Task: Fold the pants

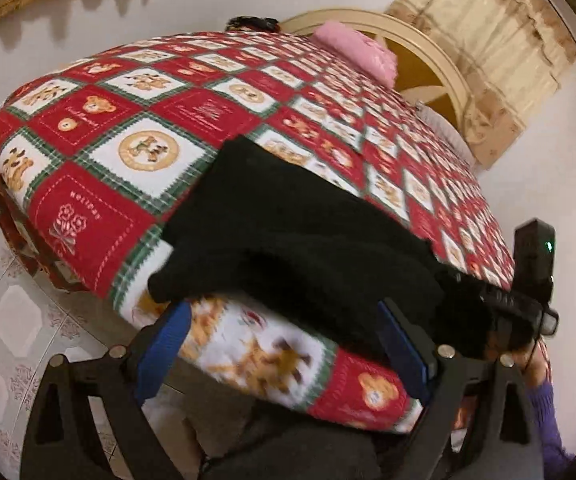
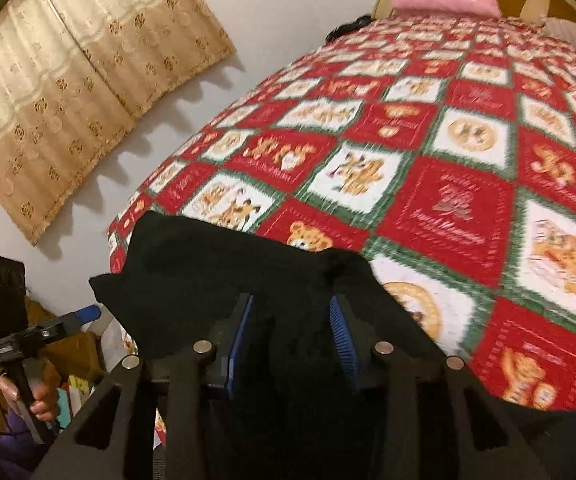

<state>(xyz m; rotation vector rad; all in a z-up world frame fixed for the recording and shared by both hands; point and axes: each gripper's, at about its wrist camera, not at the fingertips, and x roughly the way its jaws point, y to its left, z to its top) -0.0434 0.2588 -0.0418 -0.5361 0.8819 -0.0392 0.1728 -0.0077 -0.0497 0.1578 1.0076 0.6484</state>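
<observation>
Black pants (image 1: 288,232) lie in a long folded strip across the near corner of a red, white and green bear quilt (image 1: 108,128). My left gripper (image 1: 284,348) is open wide at the bed's edge, with only the quilt's side behind its blue pads. The pants' right end runs under the right tool's black handle (image 1: 534,256), held by a hand in a purple sleeve. In the right wrist view my right gripper (image 2: 292,336) hovers over the pants (image 2: 216,264), its blue pads apart with black cloth in the gap. One blue finger (image 2: 88,314) of the left tool shows at left.
A pink pillow (image 1: 356,50) and a cream headboard (image 1: 428,64) stand at the bed's far end. Beige curtains (image 2: 48,100) hang on the white wall. Patterned floor tiles (image 1: 8,320) lie left of the bed. Boxes and clutter (image 2: 76,360) sit beside it.
</observation>
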